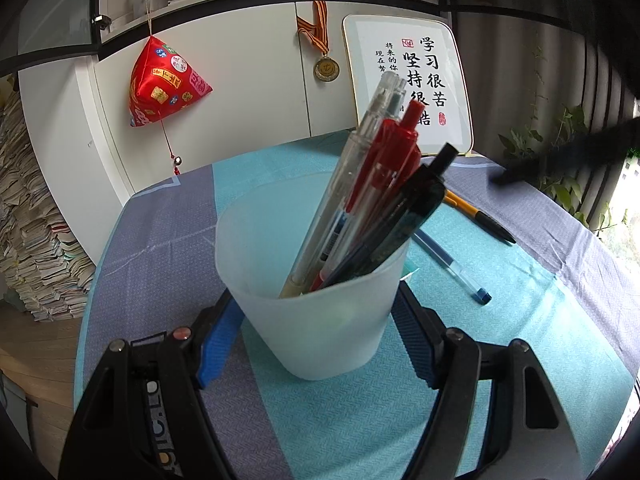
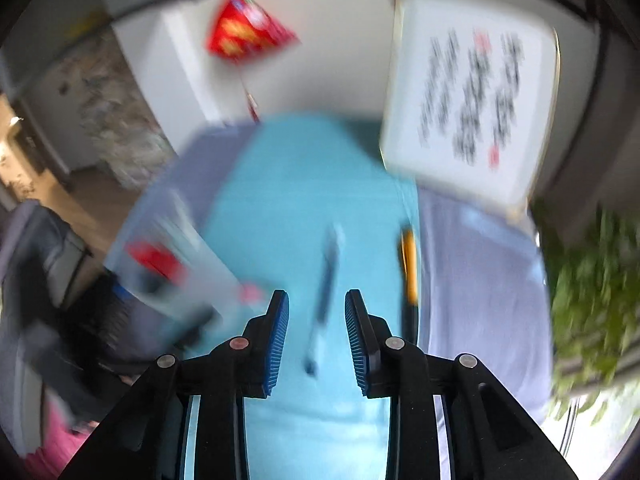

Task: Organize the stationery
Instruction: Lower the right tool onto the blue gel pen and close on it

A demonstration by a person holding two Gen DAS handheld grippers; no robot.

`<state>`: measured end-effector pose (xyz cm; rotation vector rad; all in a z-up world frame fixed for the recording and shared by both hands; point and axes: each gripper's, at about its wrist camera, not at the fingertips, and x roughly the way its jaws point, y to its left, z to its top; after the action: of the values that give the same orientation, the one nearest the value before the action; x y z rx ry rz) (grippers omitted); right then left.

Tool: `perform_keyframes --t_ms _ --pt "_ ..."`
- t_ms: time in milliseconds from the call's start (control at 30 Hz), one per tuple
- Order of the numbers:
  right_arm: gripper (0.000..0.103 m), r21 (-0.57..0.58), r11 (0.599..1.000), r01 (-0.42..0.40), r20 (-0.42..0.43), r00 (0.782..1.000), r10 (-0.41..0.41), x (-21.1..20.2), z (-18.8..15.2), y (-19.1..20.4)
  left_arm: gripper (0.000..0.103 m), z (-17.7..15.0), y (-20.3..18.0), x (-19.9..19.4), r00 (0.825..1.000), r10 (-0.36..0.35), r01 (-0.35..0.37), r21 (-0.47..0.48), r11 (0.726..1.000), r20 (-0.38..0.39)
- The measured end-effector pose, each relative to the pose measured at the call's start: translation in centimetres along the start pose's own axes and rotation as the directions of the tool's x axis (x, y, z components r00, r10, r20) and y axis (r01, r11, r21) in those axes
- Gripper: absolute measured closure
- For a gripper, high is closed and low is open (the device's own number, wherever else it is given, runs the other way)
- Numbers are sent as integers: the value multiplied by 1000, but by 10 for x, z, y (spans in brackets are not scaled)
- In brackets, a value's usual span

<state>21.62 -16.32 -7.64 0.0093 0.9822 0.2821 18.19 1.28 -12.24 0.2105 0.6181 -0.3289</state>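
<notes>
A frosted plastic cup stands on the teal and lavender tablecloth, holding several pens that lean to the right. My left gripper is shut on the cup, a blue pad against each side. To the cup's right, a blue gel pen and an orange and black pen lie on the cloth. The right wrist view is blurred. In it my right gripper hangs open above the blue pen, pads clear of it. The orange pen lies to the right and the cup to the left.
A framed calligraphy board leans against the white cabinet at the table's back edge. A red fabric ornament and a medal hang on the cabinet doors. Leafy plants stand at the right, paper stacks at the left.
</notes>
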Motion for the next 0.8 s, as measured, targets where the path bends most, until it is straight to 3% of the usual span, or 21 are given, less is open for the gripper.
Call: perform_keyframes --t_ms 133,700,767,800 --pt "74 57 998 -30 -72 997 34 34 -21 -8 31 0 0 0 1000 0 0 0 1000 0" --pt "74 12 999 53 -99 994 -51 58 -25 1 31 0 -1 0 1000 0 0 -1 1000 0" --pt "82 0 997 73 -98 993 -73 58 -25 1 31 0 -1 0 1000 0 0 -1 1000 0" --pt "92 -5 997 78 -99 992 -79 58 -25 1 31 0 -1 0 1000 0 0 -1 1000 0"
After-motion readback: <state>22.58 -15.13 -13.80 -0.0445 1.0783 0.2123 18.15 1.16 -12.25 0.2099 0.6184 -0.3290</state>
